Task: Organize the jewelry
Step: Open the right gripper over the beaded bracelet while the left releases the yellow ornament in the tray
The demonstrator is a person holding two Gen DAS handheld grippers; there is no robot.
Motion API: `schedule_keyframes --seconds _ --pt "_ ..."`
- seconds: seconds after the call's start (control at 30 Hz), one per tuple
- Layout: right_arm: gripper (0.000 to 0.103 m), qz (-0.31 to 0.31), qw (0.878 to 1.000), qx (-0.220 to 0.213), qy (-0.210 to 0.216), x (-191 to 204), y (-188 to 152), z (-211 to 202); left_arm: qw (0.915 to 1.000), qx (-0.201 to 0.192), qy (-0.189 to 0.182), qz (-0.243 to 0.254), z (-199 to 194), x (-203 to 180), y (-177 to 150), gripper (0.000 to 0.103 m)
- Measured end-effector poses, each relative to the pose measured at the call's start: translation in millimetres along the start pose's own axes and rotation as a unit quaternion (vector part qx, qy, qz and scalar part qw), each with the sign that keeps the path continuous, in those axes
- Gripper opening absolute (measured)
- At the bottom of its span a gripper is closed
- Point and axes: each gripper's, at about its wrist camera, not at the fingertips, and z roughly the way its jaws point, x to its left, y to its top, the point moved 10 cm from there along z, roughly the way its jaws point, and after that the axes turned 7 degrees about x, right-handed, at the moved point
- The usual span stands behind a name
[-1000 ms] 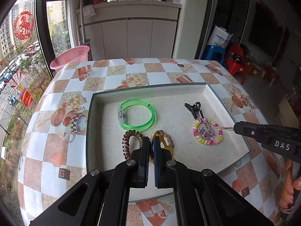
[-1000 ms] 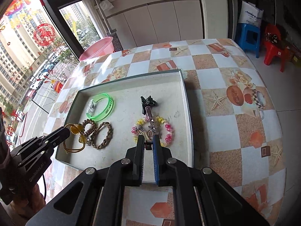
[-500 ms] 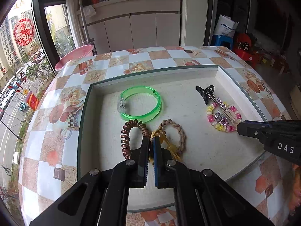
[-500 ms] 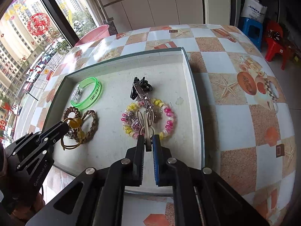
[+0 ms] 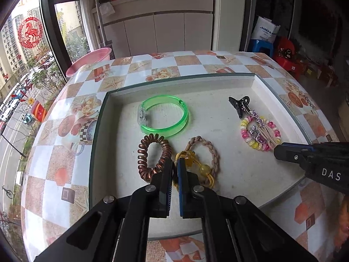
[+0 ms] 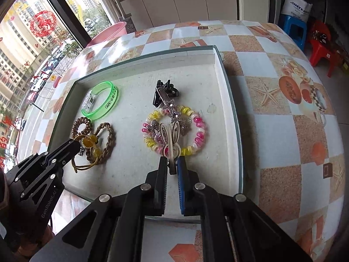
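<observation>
A shallow white tray (image 5: 218, 83) holds the jewelry. My left gripper (image 5: 174, 163) is shut on a yellow beaded hair tie (image 5: 194, 163), which lies over a braided tan tie (image 5: 212, 150) beside a brown coil tie (image 5: 152, 152). A green bangle (image 5: 165, 115) lies behind them. My right gripper (image 6: 172, 163) is shut on a beige rabbit-ear hair clip (image 6: 171, 137) lying over a pink and yellow coil bracelet (image 6: 196, 131) with rhinestone clips. A black claw clip (image 6: 163, 91) lies behind it.
The tray (image 6: 231, 100) sits on a table with a checkered starfish cloth (image 6: 283, 131). A pink basin (image 5: 89, 59) stands beyond the table's far left edge. A cabinet, blue stool and red stool stand behind.
Both grippers have moved forward and lower toward the tray, each keeping its grip. The jewelry now looks larger and nearer in both views.
</observation>
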Motion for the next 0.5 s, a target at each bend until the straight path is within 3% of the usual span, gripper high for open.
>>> schedule_keyframes --seconds 0.03,0.1,0.13,0.17,0.5 --pt "0.011 0.000 1.000 -0.002 0.003 1 0 -2 1.0000 0.000 0.001 -0.001 -2 0 1 0.017" --pt "0.024 0.000 1.000 -0.007 0.007 3 1 -6 1.0000 0.001 -0.003 -0.002 -5 1 2 0.017" --pt "0.047 -0.001 1.000 -0.010 0.008 3 2 -9 1.0000 0.000 -0.004 -0.004 -7 1 2 0.017" --pt "0.063 -0.001 1.000 -0.016 0.008 4 3 -12 1.0000 -0.002 -0.004 -0.006 -9 2 3 0.017" --pt "0.063 -0.005 0.999 -0.038 0.010 8 11 -33 0.9996 -0.020 0.002 -0.019 -25 8 11 0.017"
